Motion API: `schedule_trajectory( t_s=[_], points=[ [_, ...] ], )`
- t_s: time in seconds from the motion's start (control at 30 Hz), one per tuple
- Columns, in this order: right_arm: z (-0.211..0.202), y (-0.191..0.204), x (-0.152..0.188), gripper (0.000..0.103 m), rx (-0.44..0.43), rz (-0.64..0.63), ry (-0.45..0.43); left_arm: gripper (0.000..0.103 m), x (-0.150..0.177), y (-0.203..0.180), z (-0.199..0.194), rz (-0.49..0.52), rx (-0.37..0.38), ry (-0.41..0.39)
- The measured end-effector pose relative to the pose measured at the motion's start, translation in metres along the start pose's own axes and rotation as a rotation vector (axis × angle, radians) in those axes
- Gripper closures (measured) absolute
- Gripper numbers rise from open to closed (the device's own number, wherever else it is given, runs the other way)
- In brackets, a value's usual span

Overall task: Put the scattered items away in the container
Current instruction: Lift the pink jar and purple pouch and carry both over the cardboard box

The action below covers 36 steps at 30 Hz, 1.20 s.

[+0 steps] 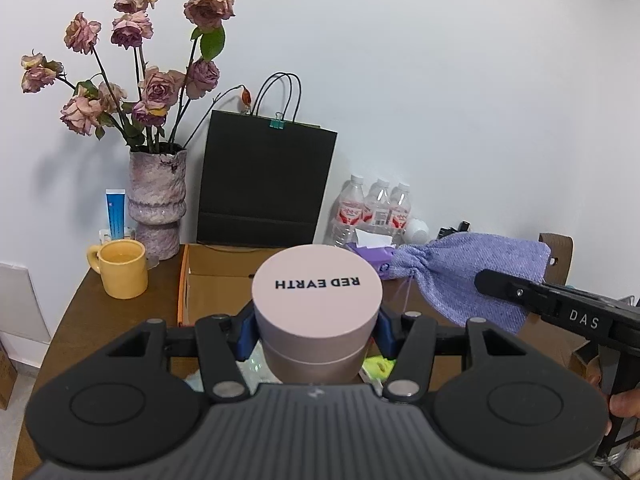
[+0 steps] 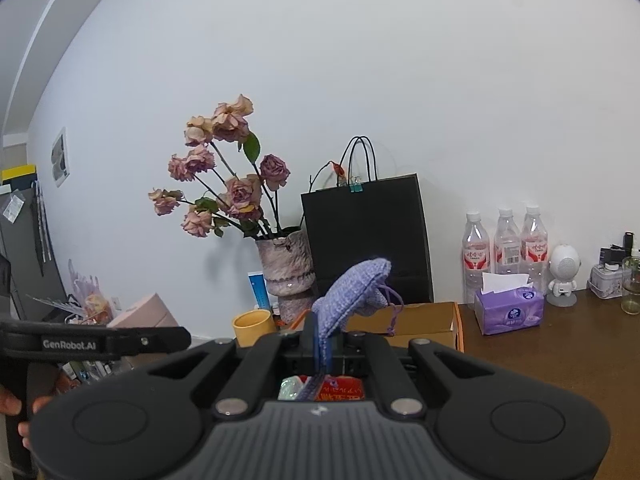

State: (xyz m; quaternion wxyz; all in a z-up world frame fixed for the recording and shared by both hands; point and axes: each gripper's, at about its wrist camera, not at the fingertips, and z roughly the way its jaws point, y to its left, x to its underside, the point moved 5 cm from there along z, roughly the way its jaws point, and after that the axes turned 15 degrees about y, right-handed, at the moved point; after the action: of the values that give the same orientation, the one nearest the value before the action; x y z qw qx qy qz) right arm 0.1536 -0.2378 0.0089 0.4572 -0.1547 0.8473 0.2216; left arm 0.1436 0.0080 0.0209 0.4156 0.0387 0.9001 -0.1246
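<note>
tongs: left tongs (image 1: 316,336) clamp pink jar (image 1: 316,312), right tongs (image 2: 322,354) pinch purple pouch (image 2: 352,292).

In my left claw (image 1: 316,330), black with blue pads: a pale pink jar (image 1: 316,312) lettered in black. In my right claw (image 2: 320,354), also black: a lilac knitted pouch (image 2: 352,296). On my brown desk (image 2: 560,360): tan cardboard box (image 1: 216,280) edged orange, yellow mug (image 1: 122,274), mottled pink-grey vase (image 1: 157,200) of faded pink roses (image 1: 160,88), black paper bag (image 1: 264,184), purple tissue pack (image 2: 509,310).

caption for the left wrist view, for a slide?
Left claw grips a pink RED EARTH jar above the cardboard box; right claw holds a purple knit pouch alongside.
</note>
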Motion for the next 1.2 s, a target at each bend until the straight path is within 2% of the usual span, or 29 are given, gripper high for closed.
schedule_trajectory(
  t_s=[0.07,0.3,0.63,0.93,1.2],
  points=[
    [0.009,-0.005,-0.009,0.101,-0.016,0.009,0.023,0.047,-0.011,0.004,0.006,-0.013,-0.007,0.008],
    [0.039,-0.018,-0.042,0.101,0.036,0.009,0.062,0.047,-0.049,0.016,0.027,-0.044,-0.039,0.022],
    [0.089,-0.039,-0.074,0.101,0.072,0.036,0.137,0.047,-0.083,0.023,0.064,-0.080,-0.033,0.027],
    [0.131,-0.051,-0.073,0.101,0.070,0.037,0.210,0.047,-0.097,0.040,0.105,-0.141,-0.050,0.061],
    [0.171,-0.060,-0.069,0.101,0.069,0.040,0.266,0.047,-0.096,0.048,0.142,-0.142,-0.064,0.103]
  ],
)
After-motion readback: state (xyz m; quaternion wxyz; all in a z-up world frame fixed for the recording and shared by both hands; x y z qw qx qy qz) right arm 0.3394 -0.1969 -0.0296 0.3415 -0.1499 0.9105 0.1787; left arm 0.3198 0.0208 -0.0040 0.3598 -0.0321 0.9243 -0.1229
